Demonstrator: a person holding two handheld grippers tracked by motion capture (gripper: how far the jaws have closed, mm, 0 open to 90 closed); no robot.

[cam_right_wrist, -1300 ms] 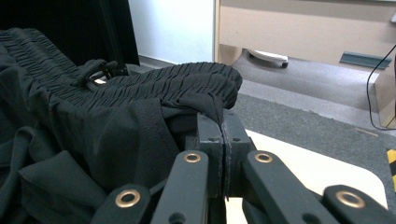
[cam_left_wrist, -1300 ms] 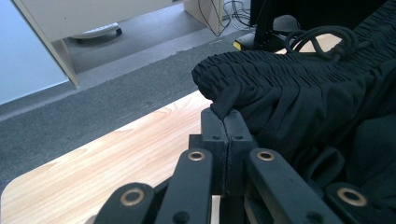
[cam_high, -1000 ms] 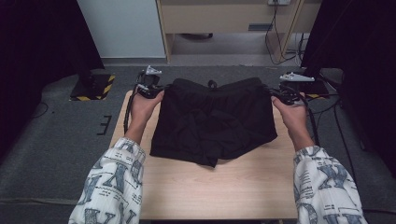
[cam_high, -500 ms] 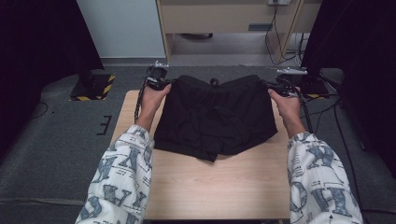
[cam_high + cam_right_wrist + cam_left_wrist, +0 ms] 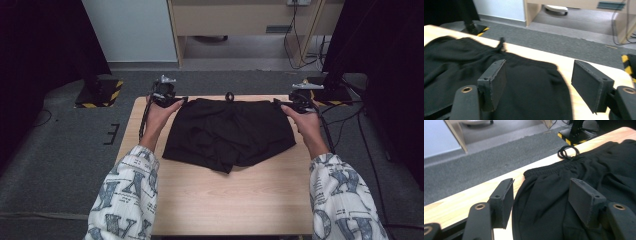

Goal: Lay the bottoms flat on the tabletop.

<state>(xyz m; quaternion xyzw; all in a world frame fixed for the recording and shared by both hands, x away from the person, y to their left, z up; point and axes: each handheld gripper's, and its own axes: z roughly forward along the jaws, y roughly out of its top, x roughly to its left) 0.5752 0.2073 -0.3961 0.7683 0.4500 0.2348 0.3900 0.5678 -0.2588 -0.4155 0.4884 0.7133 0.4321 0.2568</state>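
Note:
A pair of black shorts point(image 5: 230, 130) lies flat on the wooden table point(image 5: 225, 200), waistband toward the far edge, with its drawstring loop point(image 5: 229, 96) at the middle. My left gripper point(image 5: 167, 97) is at the waistband's far left corner. Its jaws have just been opening and stand apart over the fabric point(image 5: 604, 165), pads off it point(image 5: 541, 192). My right gripper point(image 5: 295, 102) is at the far right corner. Its jaws have also just been opening, and the shorts' edge point(image 5: 454, 62) lies between them untouched point(image 5: 540, 72).
Black stands with yellow-and-black striped bases sit on the grey carpet beyond both far table corners point(image 5: 97, 92) point(image 5: 330, 92). A wooden cabinet point(image 5: 240, 20) and loose cables point(image 5: 300, 45) are farther back. Dark curtains flank both sides.
Both grippers have sunk toward the table's far edge and opened, letting go of the waistband corners. The shorts have settled flat and a little farther back.

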